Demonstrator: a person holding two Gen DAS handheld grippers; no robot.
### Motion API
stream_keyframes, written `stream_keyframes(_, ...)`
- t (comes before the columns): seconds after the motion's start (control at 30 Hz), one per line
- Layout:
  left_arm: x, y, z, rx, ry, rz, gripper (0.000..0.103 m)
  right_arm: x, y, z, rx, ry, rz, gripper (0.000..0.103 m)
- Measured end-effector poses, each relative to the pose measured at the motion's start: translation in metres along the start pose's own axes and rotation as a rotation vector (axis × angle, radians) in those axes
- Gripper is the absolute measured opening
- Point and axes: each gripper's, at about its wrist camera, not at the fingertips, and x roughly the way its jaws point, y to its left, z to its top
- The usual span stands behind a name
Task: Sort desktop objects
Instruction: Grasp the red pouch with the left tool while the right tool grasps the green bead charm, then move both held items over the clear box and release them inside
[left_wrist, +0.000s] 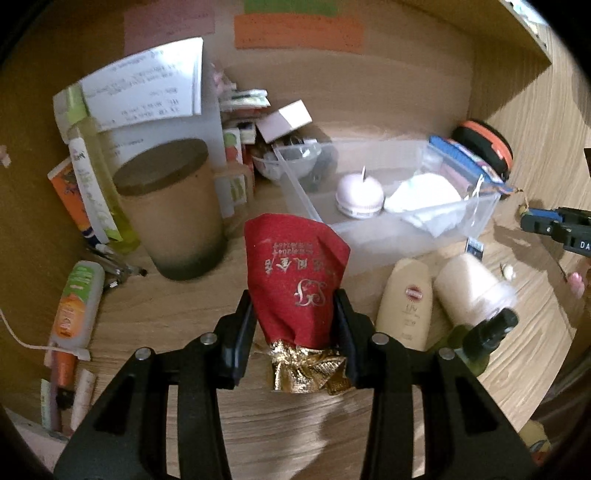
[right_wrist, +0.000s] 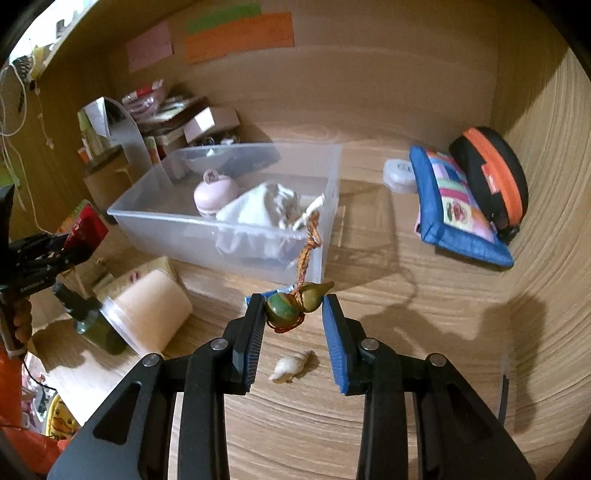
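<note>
My left gripper (left_wrist: 295, 301) is shut on a red cloth pouch (left_wrist: 295, 266) with gold lettering and a gold tie, held off the wooden desk. In the right wrist view this pouch (right_wrist: 85, 225) shows at the far left. My right gripper (right_wrist: 293, 300) is shut on a small green gourd charm (right_wrist: 286, 310), whose orange braided cord (right_wrist: 306, 251) trails toward the bin. A clear plastic bin (left_wrist: 373, 240) (right_wrist: 166, 230) stands just beyond both grippers. It holds a pink round object (right_wrist: 216, 192) and a white cloth bag (right_wrist: 266, 210).
A brown lidded jar (left_wrist: 173, 206), tubes and papers crowd the left. Cream bottles (left_wrist: 406, 302) and a dark green bottle (left_wrist: 480, 343) lie before the bin. A blue patchwork pouch (right_wrist: 454, 206) and a black-orange case (right_wrist: 491, 173) lean at the right wall. A small white shell (right_wrist: 291, 365) lies on the desk.
</note>
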Motion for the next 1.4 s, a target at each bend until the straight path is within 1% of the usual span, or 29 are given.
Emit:
stream_keyframes(0.1, -0.007, 0.003, 0.006, -0.022, -0.018, -0.015, 0.040, -0.005, 0.003, 0.007, -0.009, -0.022, 0.000, 0.029)
stream_keyframes(0.2, -0.009, 0.004, 0.013, -0.025, -0.011, -0.034, 0.041, -0.008, 0.005, 0.016, -0.018, -0.040, 0.001, 0.029)
stream_keyframes(0.3, -0.012, 0.002, 0.021, -0.004, -0.016, -0.014, 0.041, -0.012, 0.007, 0.025, -0.029, -0.058, 0.002, 0.029)
stream_keyframes(0.43, -0.019, 0.000, 0.035, 0.008, -0.039, -0.052, 0.041, -0.015, 0.010, 0.039, -0.039, -0.086, 0.005, 0.029)
stream_keyframes(0.57, -0.021, -0.004, 0.049, 0.022, -0.061, -0.055, 0.041, -0.018, 0.015, 0.057, -0.057, -0.119, 0.010, 0.029)
stream_keyframes(0.7, -0.022, -0.006, 0.064, 0.022, -0.087, -0.067, 0.041, -0.013, 0.023, 0.070, -0.076, -0.125, 0.020, 0.029)
stream_keyframes(0.77, -0.021, -0.007, 0.072, 0.017, -0.101, -0.084, 0.041, -0.008, 0.027, 0.074, -0.079, -0.124, 0.033, 0.029)
stream_keyframes(0.87, -0.020, -0.011, 0.084, 0.020, -0.123, -0.090, 0.041, -0.002, 0.033, 0.076, -0.084, -0.124, 0.052, 0.029)
stream_keyframes(1.0, -0.012, -0.016, 0.098, 0.023, -0.136, -0.095, 0.041, 0.007, 0.040, 0.080, -0.080, -0.125, 0.084, 0.029)
stream_keyframes(1.1, -0.001, -0.020, 0.107, 0.015, -0.131, -0.117, 0.042, 0.013, 0.042, 0.086, -0.068, -0.128, 0.107, 0.029)
stream_keyframes(1.27, 0.020, -0.026, 0.116, 0.004, -0.104, -0.139, 0.042, 0.026, 0.049, 0.093, -0.068, -0.126, 0.141, 0.029)
stream_keyframes(1.37, 0.033, -0.028, 0.117, -0.002, -0.085, -0.149, 0.041, 0.037, 0.051, 0.095, -0.060, -0.112, 0.183, 0.029)
stream_keyframes(1.4, 0.037, -0.029, 0.117, -0.002, -0.079, -0.151, 0.042, 0.041, 0.052, 0.095, -0.059, -0.108, 0.185, 0.029)
